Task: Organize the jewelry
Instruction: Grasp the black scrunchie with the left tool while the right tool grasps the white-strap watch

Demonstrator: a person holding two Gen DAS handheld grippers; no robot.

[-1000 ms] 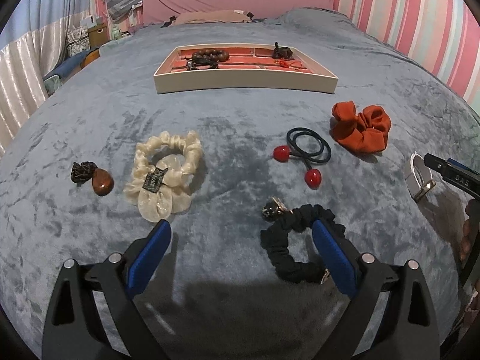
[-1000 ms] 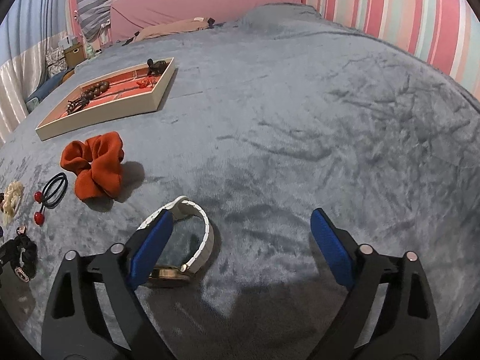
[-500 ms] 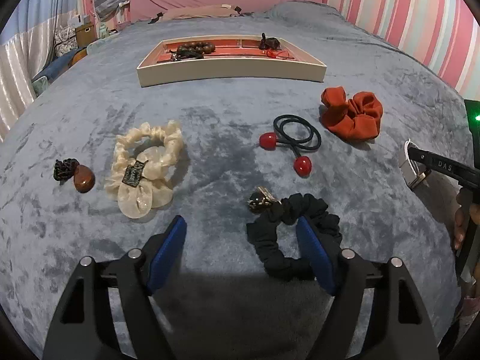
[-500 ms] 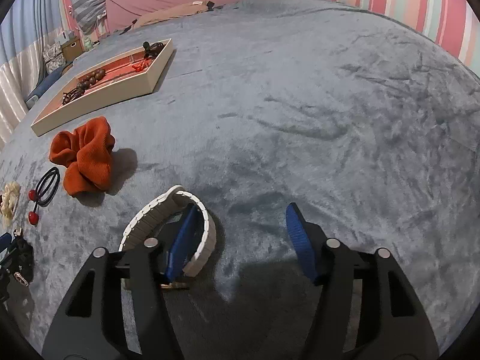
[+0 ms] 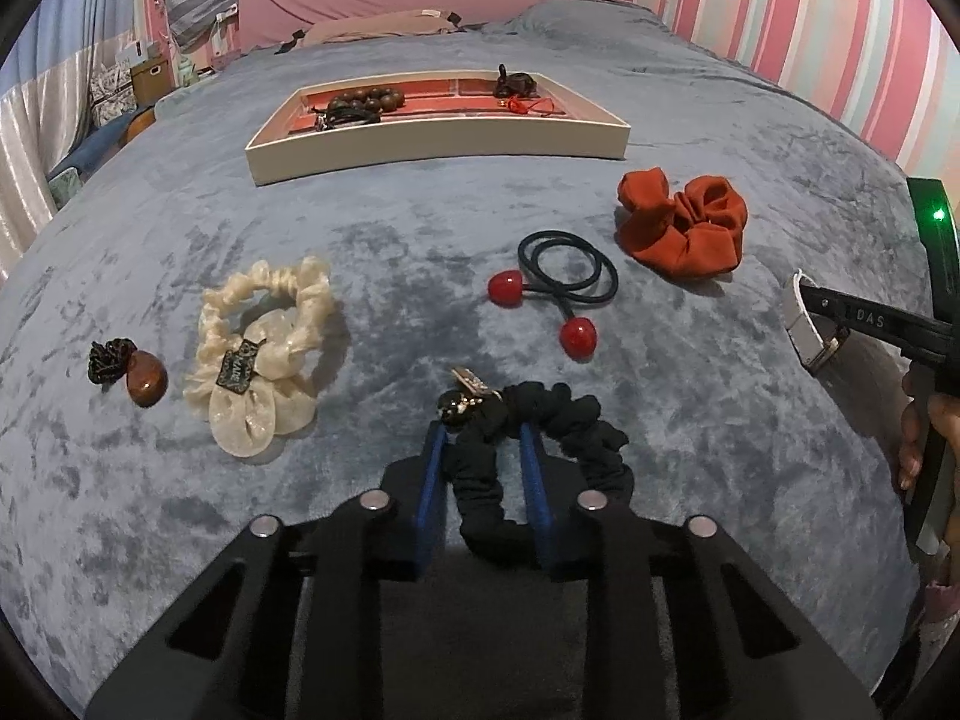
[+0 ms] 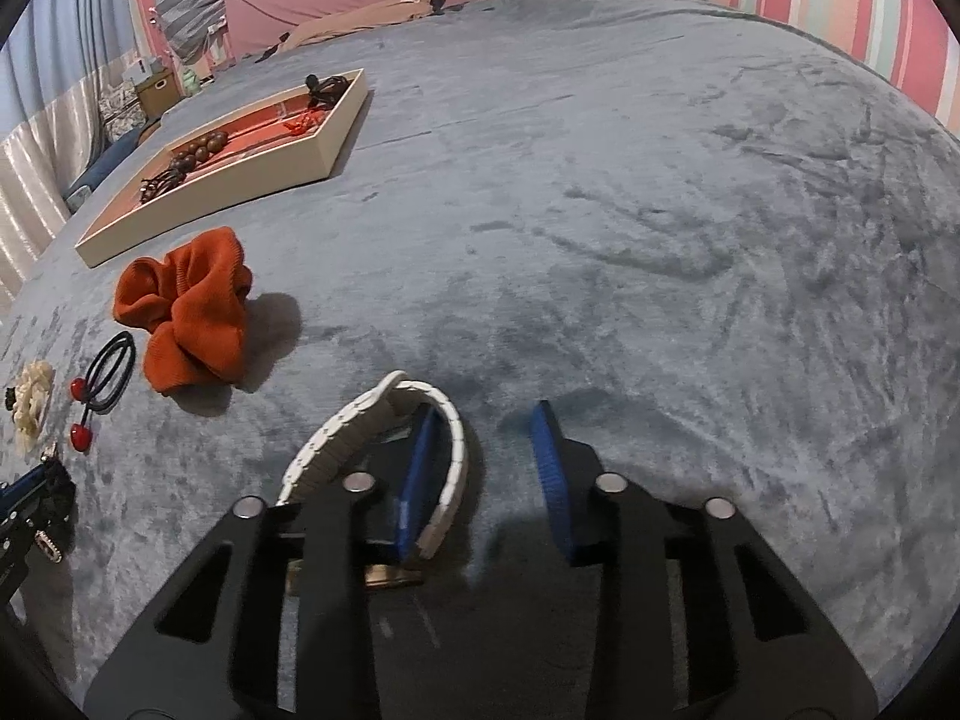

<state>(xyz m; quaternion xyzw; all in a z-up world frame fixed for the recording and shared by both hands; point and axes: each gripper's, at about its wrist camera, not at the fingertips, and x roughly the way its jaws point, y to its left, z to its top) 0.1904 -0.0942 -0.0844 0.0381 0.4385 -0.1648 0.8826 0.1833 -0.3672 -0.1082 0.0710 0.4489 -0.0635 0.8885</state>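
My left gripper [image 5: 480, 438] is shut on the left side of a black scrunchie [image 5: 576, 420] with a small metal charm, which lies on the blue blanket. My right gripper [image 6: 486, 426] is partly closed, with its left finger inside the loop of a white watch [image 6: 360, 420] and its right finger outside the band; a gap still shows between pad and band. The watch also shows in the left wrist view [image 5: 804, 324]. The cream jewelry tray [image 5: 438, 138] with a red lining sits farther back and holds a bead bracelet and small dark pieces.
On the blanket lie an orange scrunchie [image 5: 684, 228], a black hair tie with red balls [image 5: 564, 288], a cream scrunchie [image 5: 264, 348] and a brown stone charm [image 5: 144, 384]. Pink pillows and striped wall stand behind the bed.
Both grippers have closed down from wide open. The left one has closed on the black scrunchie; the right one's left finger has slid inside the watch loop.
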